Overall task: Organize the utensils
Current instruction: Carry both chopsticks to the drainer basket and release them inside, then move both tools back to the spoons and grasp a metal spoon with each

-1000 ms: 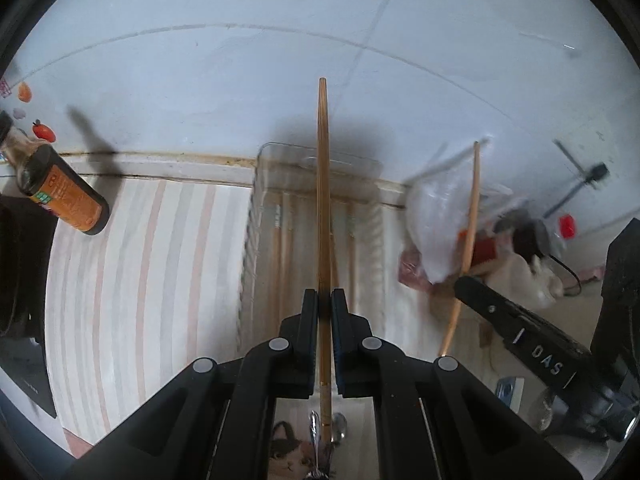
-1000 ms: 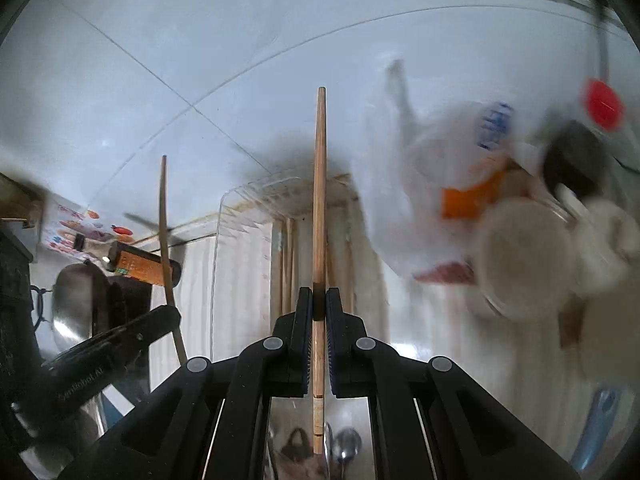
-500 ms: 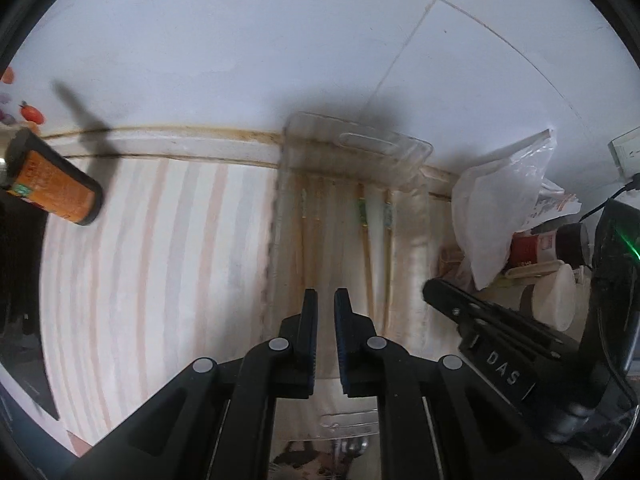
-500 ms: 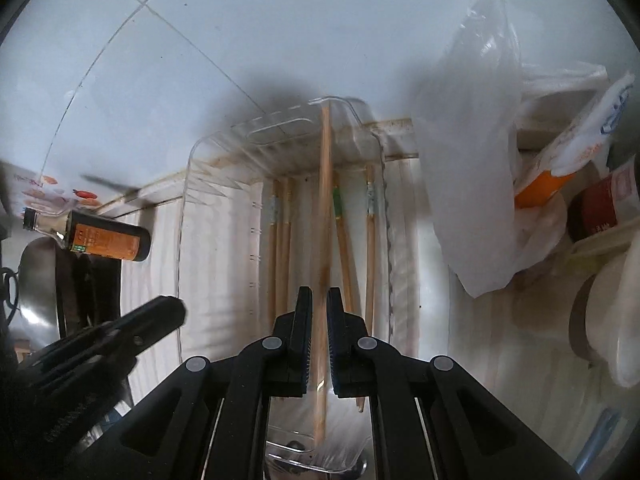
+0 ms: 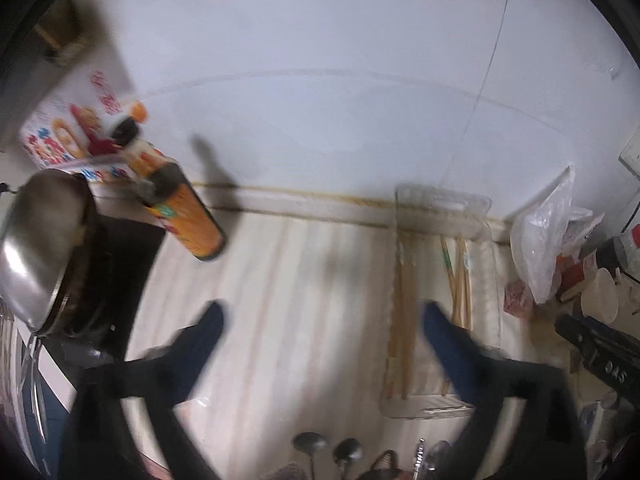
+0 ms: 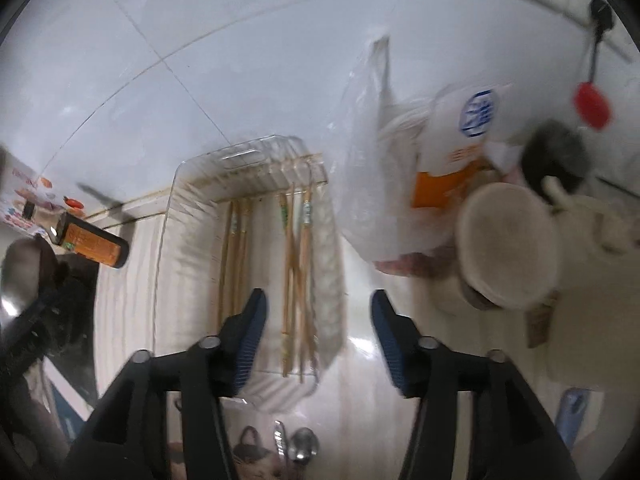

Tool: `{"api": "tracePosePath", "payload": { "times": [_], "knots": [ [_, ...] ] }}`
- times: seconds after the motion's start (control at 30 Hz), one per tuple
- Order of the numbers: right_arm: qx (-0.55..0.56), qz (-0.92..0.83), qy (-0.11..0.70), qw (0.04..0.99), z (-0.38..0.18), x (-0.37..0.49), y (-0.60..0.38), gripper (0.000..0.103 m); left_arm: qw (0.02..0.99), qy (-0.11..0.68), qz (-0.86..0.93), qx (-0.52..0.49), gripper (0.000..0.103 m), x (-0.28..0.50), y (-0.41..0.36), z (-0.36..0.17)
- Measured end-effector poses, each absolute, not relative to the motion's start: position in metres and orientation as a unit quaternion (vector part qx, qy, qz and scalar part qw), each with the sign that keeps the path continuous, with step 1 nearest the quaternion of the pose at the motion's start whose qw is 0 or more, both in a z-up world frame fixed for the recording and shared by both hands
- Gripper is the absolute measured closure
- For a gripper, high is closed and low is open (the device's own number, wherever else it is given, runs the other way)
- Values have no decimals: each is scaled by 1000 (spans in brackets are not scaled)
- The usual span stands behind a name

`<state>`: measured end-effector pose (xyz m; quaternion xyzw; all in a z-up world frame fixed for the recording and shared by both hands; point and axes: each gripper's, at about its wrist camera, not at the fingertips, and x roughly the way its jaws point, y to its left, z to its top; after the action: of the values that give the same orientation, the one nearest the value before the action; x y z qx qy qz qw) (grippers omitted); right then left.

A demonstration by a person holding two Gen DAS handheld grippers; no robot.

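A second ago each gripper was clamped on one upright chopstick; now neither holds anything. The left gripper (image 5: 322, 326) has just been opening to its widest with nothing between its jaws, and its view has swung left, so the tray (image 5: 442, 204) sits right of centre. The right gripper (image 6: 318, 314) has also just been opening, empty, and its chopstick now lies among the chopsticks (image 6: 296, 256) in the tray.
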<state>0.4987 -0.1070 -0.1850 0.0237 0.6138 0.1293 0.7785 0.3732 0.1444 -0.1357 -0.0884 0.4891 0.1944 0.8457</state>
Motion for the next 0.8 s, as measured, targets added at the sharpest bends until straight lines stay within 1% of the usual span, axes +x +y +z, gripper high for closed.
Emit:
{"api": "tracePosePath", "payload": {
  "times": [0.07, 0.2, 0.23, 0.27, 0.37, 0.5, 0.8],
  "knots": [
    [-4, 121, 596, 794, -174, 483, -107, 26, 849, 483, 197, -85, 0, 361, 146, -133],
    [-25, 113, 576, 809, -162, 452, -107, 20, 851, 482, 193, -77, 0, 336, 141, -132],
    [-28, 113, 572, 812, -159, 444, -106, 16, 852, 481, 191, -77, 0, 328, 138, -131],
    [-32, 112, 566, 816, -156, 436, -106, 9, 853, 480, 189, -78, 0, 322, 135, -131],
    [-36, 107, 550, 827, -145, 414, -110, 2, 856, 476, 183, -82, 0, 305, 125, -126],
    [-45, 101, 529, 842, -125, 390, -116, 0, 868, 461, 169, -76, 0, 282, 109, -111],
    [-45, 98, 474, 874, -69, 348, -130, 0, 891, 428, 133, -68, 0, 251, 80, -70]
  ]
}}
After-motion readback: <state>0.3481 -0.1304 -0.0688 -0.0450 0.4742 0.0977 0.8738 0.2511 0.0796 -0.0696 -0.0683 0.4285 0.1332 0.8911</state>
